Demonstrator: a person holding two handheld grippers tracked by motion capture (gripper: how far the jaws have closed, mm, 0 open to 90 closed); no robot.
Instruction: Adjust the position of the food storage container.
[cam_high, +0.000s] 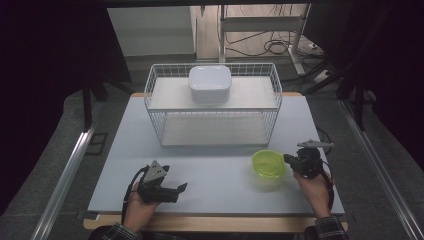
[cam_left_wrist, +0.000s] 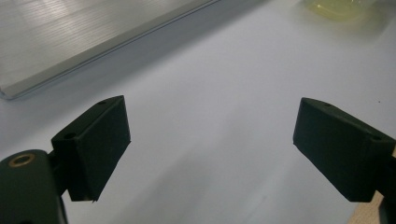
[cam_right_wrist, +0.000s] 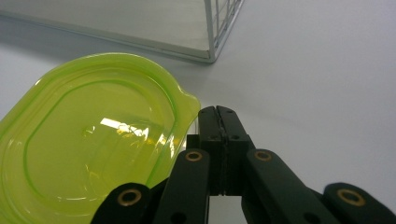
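Observation:
A translucent lime-green plastic bowl (cam_high: 268, 163) stands on the white table top (cam_high: 215, 185), in front of the wire rack's right end. My right gripper (cam_high: 289, 159) is at the bowl's right rim. In the right gripper view its jaws (cam_right_wrist: 217, 112) are pressed together, just right of the small tab on the green bowl (cam_right_wrist: 93, 140), with nothing visible between the pads. My left gripper (cam_high: 182, 187) rests low over the near left part of the table, pointing right. Its jaws (cam_left_wrist: 210, 140) stand wide apart over bare table, and the green bowl (cam_left_wrist: 336, 7) lies far ahead of them.
A white wire rack (cam_high: 212, 105) stands across the middle of the table, with a white square bowl (cam_high: 210, 82) on its upper shelf. The rack's near corner (cam_right_wrist: 212, 46) is close beyond the green bowl. The table's front edge runs just behind both hands.

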